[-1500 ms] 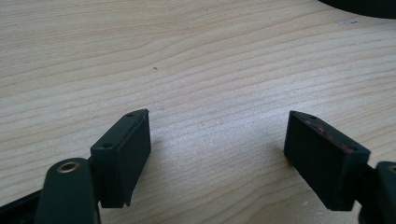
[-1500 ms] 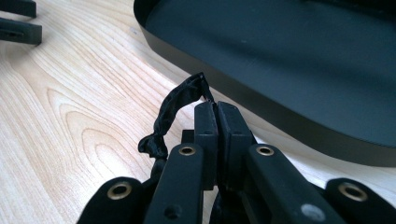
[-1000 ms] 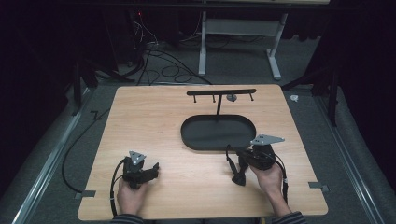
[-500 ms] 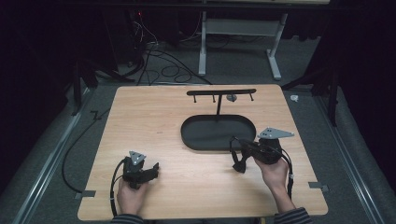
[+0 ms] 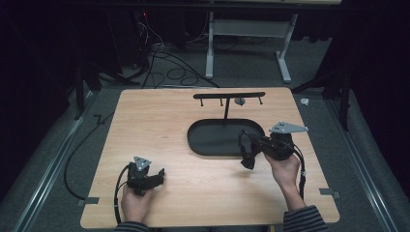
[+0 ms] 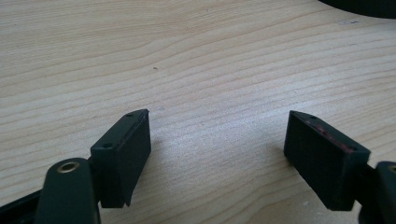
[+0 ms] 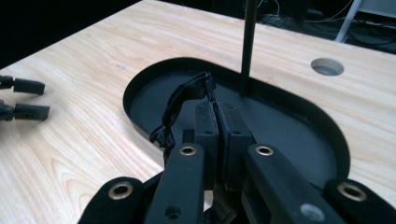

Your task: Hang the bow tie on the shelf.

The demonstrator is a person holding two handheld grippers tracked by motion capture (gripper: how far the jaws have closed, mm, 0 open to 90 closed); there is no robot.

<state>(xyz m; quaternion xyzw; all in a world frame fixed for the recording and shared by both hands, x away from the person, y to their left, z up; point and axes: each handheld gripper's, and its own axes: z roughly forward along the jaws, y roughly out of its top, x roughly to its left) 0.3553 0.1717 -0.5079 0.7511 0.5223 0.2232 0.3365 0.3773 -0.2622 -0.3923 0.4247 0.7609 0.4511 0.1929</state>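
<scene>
One black oval tray [image 5: 212, 145] with one T-shaped stand [image 5: 227, 96] sits on the worktop [image 5: 154, 125]. Above its near rim, the right gripper [image 7: 215, 108] is clenched on one thin black cord [image 7: 180, 105]. The left gripper [image 6: 217, 140] rests spread apart and holding nothing, the tray well ahead.

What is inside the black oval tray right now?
The black oval tray holds the foot of the stand's upright rod; otherwise its floor looks bare. The right tool, shut on a black looped cord, hangs above and covers its near part.
</scene>
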